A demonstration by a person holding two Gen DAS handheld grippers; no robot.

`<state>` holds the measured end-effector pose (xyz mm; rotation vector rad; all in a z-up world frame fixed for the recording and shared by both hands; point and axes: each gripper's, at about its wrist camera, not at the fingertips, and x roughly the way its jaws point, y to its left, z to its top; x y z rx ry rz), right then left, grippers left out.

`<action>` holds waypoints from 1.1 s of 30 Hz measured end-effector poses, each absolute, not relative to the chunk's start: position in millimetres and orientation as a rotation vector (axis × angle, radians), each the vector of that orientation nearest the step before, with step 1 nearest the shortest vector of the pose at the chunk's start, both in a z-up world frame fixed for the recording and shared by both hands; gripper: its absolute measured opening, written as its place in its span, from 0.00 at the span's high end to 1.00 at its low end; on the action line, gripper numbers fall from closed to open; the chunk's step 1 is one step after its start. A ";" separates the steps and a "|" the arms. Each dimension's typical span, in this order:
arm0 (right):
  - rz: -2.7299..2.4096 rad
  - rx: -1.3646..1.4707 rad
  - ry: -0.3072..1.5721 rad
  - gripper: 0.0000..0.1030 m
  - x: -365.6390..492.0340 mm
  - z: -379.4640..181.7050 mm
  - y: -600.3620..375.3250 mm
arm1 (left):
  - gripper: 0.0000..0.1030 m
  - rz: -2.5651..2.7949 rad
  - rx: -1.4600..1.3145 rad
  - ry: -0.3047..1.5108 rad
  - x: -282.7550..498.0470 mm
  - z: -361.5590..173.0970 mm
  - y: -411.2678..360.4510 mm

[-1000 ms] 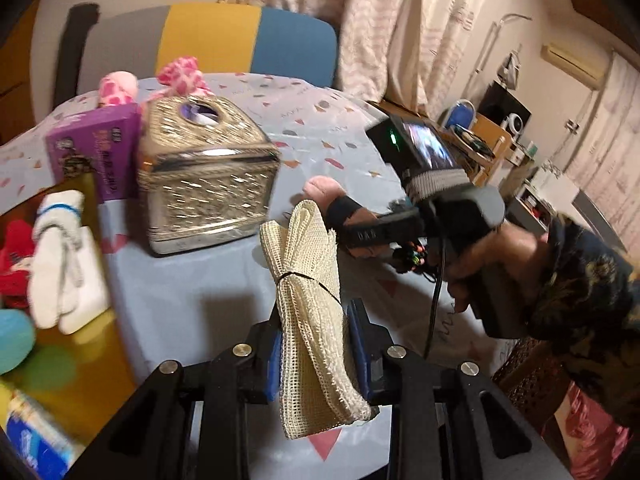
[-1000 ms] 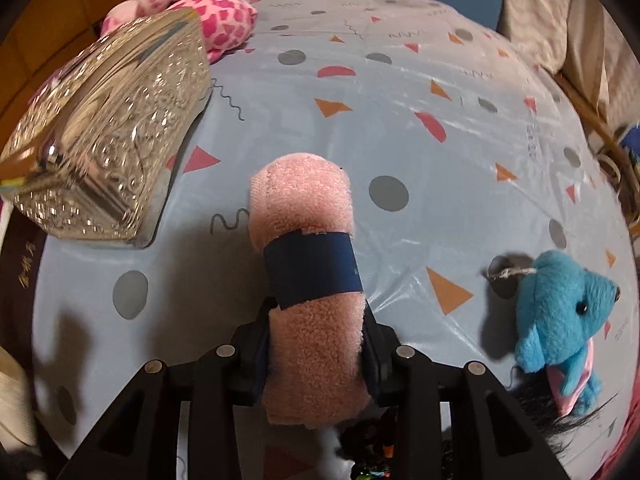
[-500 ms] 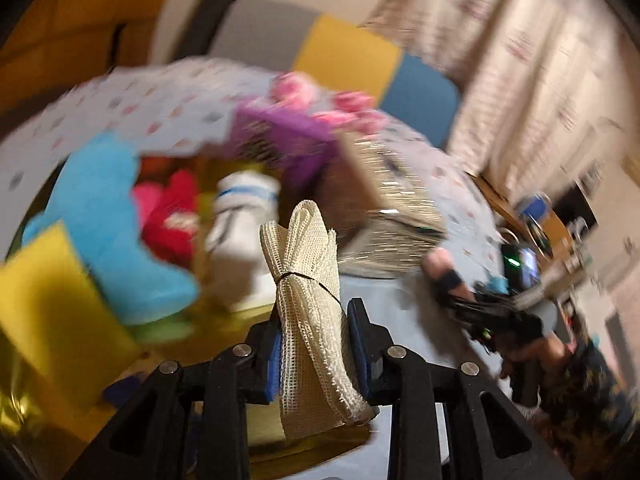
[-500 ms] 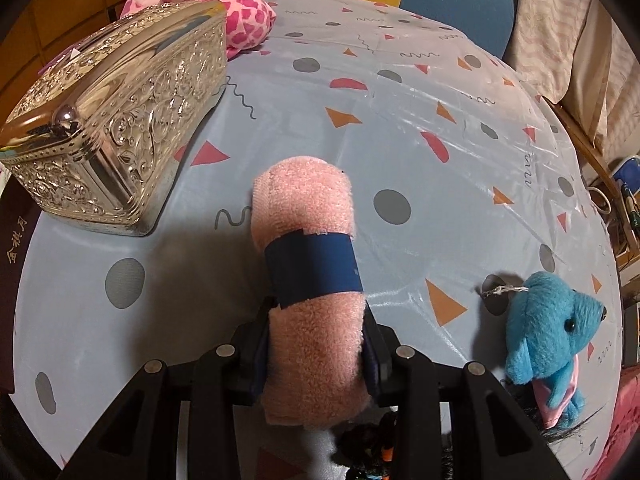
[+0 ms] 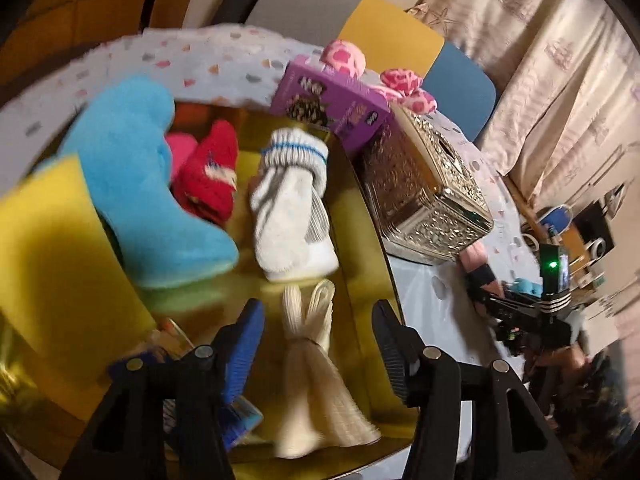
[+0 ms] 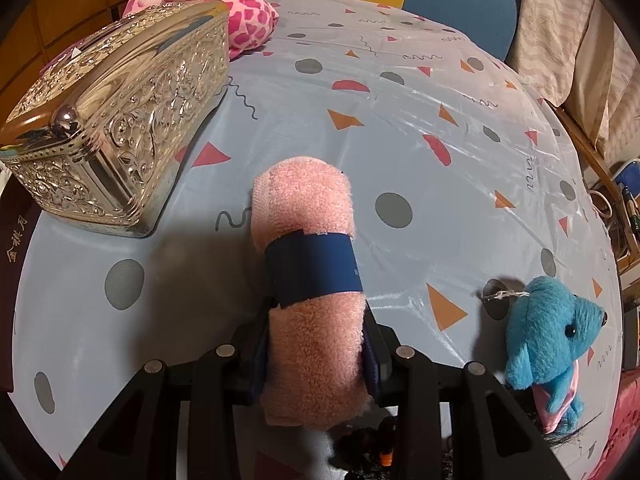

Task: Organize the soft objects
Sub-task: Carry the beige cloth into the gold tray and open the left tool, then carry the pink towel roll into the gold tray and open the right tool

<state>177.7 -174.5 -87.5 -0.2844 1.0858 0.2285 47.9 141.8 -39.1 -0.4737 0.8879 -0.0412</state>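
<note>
In the left wrist view my left gripper (image 5: 318, 332) hangs over the gold tray (image 5: 362, 216), its jaws opening. The cream woven cloth roll (image 5: 314, 364) lies between the blue pads, and neither pad touches it. In the tray lie a white sock bundle (image 5: 290, 208), a blue plush (image 5: 132, 184), a red sock (image 5: 210, 176) and a yellow cloth (image 5: 48, 260). My right gripper (image 6: 316, 356) is shut on a rolled pink towel (image 6: 308, 272) with a dark blue band, held above the tablecloth. A blue plush mouse (image 6: 552, 340) lies to its right.
An ornate silver box (image 6: 112, 120) stands left of the towel, seen also as the silver box (image 5: 424, 184) beside the tray. A purple carton (image 5: 328, 104) and a pink spotted plush (image 6: 236, 12) sit behind it. Chairs and curtains ring the patterned table (image 6: 400, 120).
The left gripper swung from above the table over to the tray, then its jaws spread and let go of the cream cloth roll. The right gripper keeps still, holding the pink towel.
</note>
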 end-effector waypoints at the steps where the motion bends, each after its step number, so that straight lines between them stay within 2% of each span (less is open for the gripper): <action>1: 0.228 -0.285 1.085 0.63 178.1 -87.5 -174.1 | 0.46 -0.034 -0.457 0.880 46.8 -36.8 143.3; 15: 0.218 -0.310 1.084 0.64 177.4 -87.6 -168.8 | 0.34 0.134 -0.228 0.781 30.5 -6.0 149.0; 17: 0.217 -0.307 1.083 0.64 177.3 -87.9 -169.5 | 0.27 0.156 -0.217 0.765 28.3 -2.6 151.0; 19: 0.215 -0.310 1.082 0.64 176.9 -88.0 -169.5 | 0.24 0.170 -0.217 0.750 25.7 0.3 153.8; 33: 0.139 -0.251 1.175 0.65 171.4 -82.5 -169.8 | 0.21 0.192 -0.226 0.709 12.9 6.8 167.7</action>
